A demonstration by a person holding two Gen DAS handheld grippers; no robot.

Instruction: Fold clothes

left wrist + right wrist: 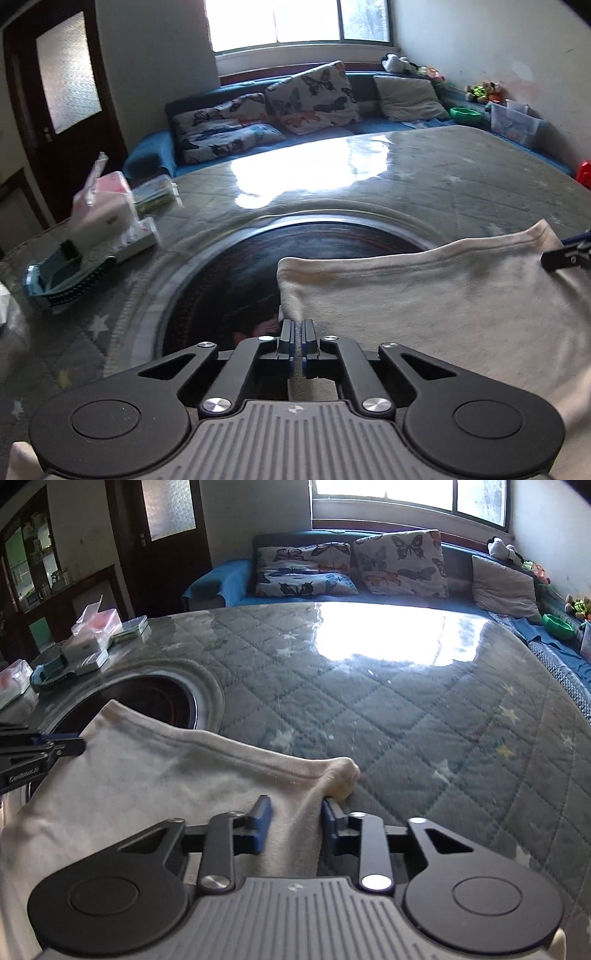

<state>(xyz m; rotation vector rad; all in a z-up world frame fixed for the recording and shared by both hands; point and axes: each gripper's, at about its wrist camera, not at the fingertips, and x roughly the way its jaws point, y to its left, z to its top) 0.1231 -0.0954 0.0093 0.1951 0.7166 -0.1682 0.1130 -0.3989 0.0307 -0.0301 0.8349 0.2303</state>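
Observation:
A cream garment (443, 314) lies on the quilted grey table cover, its hemmed edge facing away from me; it also shows in the right wrist view (147, 786). My left gripper (298, 334) is shut on the garment's left corner, the cloth pinched between the fingers. My right gripper (295, 819) has its jaws apart around the right corner, which passes between the blue fingertips (262, 812). Each gripper shows at the other view's edge: the right gripper (565, 254) and the left gripper (55, 746).
A dark round opening (295, 266) is set in the table (406, 709) under the garment's left part. Boxes and a teal tray (74, 273) stand at the left. A blue sofa with butterfly pillows (314, 96) runs behind the table.

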